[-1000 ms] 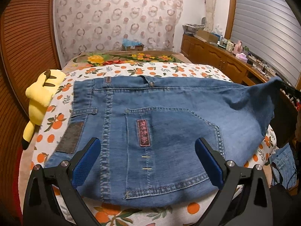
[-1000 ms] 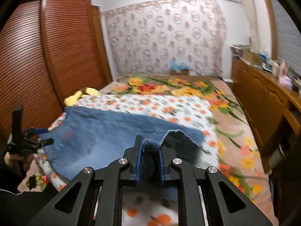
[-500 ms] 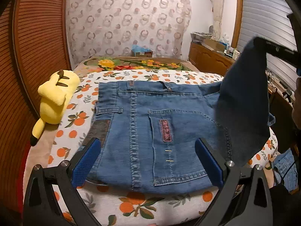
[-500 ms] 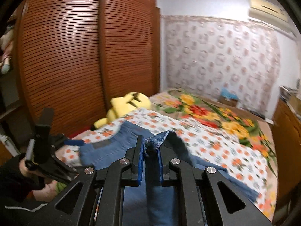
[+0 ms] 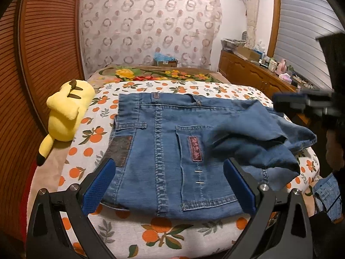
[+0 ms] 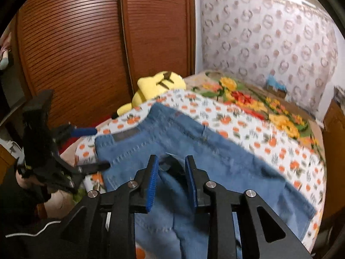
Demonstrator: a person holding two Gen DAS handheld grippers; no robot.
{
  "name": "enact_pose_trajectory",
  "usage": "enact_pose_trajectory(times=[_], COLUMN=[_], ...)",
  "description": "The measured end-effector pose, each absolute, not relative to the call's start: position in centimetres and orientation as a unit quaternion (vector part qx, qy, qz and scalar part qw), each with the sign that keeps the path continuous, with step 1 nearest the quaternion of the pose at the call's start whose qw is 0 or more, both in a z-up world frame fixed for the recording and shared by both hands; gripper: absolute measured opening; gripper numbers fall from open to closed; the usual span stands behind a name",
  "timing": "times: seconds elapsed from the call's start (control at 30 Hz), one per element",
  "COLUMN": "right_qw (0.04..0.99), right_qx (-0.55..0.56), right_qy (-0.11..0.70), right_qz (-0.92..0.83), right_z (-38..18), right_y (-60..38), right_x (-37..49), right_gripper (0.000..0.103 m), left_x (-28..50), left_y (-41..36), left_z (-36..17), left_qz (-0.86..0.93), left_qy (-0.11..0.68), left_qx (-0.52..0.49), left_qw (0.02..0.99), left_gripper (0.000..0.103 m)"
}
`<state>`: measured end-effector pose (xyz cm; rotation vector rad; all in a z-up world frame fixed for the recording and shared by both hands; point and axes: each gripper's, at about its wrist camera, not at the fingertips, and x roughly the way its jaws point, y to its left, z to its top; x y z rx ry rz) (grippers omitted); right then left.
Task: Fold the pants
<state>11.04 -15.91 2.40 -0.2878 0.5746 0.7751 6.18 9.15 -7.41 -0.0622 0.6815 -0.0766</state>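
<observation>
Blue denim pants [image 5: 172, 151] lie on the bed, waistband at the far side, back pocket up. A leg [image 5: 258, 138] lies bunched and folded over the right part. My left gripper [image 5: 170, 179] is open and empty at the bed's near edge, its jaws either side of the pants' near edge. My right gripper [image 6: 172, 179] is open, the jaws apart above the dropped leg cloth [image 6: 172, 194]. It shows blurred at the right in the left wrist view [image 5: 301, 103]. The left gripper shows at the left in the right wrist view [image 6: 86, 149].
A yellow plush toy [image 5: 66, 116] lies at the bed's left side by the brown slatted wardrobe [image 5: 43, 49]. An orange-print sheet [image 5: 151, 235] covers the bed. A wooden sideboard [image 5: 254, 77] with clutter stands at the right. More denim [image 5: 327, 196] lies low on the right.
My right gripper carried the pant leg up and over toward the left, then opened and let it go; the leg now lies bunched on the pants. The left gripper stayed open.
</observation>
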Motion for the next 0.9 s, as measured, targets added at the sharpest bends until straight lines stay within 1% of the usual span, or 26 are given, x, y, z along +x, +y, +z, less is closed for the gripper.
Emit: enact_pose_trajectory(times=[0.27, 0.33, 0.47, 0.5, 0.57, 0.7, 0.77, 0.83, 0.9], right_qw=[0.890, 0.897, 0.906, 0.909, 0.912, 0.913, 0.914, 0.914, 0.915], right_qx=[-0.118, -0.114, -0.106, -0.105, -0.103, -0.089, -0.085, -0.076, -0.067], right_qy=[0.287, 0.287, 0.294, 0.296, 0.299, 0.312, 0.315, 0.317, 0.320], right_qz=[0.335, 0.317, 0.286, 0.275, 0.261, 0.248, 0.243, 0.241, 0.238], right_z=[0.8, 0.5, -1.1, -1.4, -2.1, -3.0, -3.1, -3.1, -3.1], right_y=[-17.6, -18.2, -18.5, -18.6, -18.7, -18.9, -18.8, -18.6, -18.7], right_x=[11.3, 11.7, 12.2, 12.5, 12.5, 13.0, 13.2, 13.4, 13.7], right_gripper=[0.031, 0.036, 0.039, 0.039, 0.040, 0.040, 0.040, 0.040, 0.040], left_x=[7.4, 7.9, 9.2, 9.6, 10.3, 11.8, 12.5, 13.3, 13.9], left_y=[7.3, 6.7, 5.4, 5.0, 4.3, 3.0, 2.5, 2.3, 2.2], left_z=[-7.8, -8.0, -8.1, -8.2, -8.4, -8.8, -9.0, -9.2, -9.4], left_qz=[-0.060, -0.069, -0.086, -0.093, -0.105, -0.116, -0.118, -0.114, -0.111], left_qy=[0.339, 0.340, 0.340, 0.340, 0.345, 0.357, 0.363, 0.369, 0.373], left_qx=[-0.018, -0.011, 0.000, 0.003, 0.009, 0.025, 0.033, 0.039, 0.042], left_qw=[0.939, 0.938, 0.936, 0.936, 0.933, 0.927, 0.924, 0.921, 0.920], left_gripper=[0.100, 0.100, 0.099, 0.097, 0.087, 0.075, 0.064, 0.059, 0.059])
